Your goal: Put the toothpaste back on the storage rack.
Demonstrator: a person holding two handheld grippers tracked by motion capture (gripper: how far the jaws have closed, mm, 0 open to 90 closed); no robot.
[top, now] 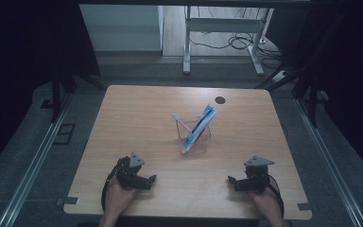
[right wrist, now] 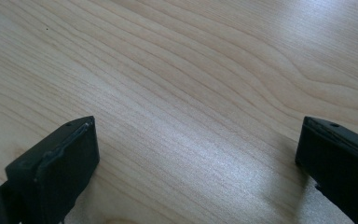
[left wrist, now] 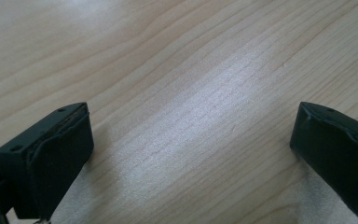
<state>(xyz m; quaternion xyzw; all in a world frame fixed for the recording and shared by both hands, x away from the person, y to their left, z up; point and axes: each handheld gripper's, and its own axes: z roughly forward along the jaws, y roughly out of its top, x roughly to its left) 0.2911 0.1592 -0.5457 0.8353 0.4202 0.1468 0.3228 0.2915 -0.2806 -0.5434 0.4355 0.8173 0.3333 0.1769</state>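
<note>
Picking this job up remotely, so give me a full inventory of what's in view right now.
table: 1, light wood, centre of the high view
clear cup: 1, transparent, middle of the table
toothpaste tube: 1, blue, white and red, leaning in the clear cup
toothbrush: 1, white and pink, leaning in the clear cup
dark round spot: 1, black, far edge of the table
white desk frame: 1, on the floor beyond the table
left gripper: 1, black, near left edge, fingers apart, nothing held
right gripper: 1, black, near right edge, fingers apart, nothing held
</note>
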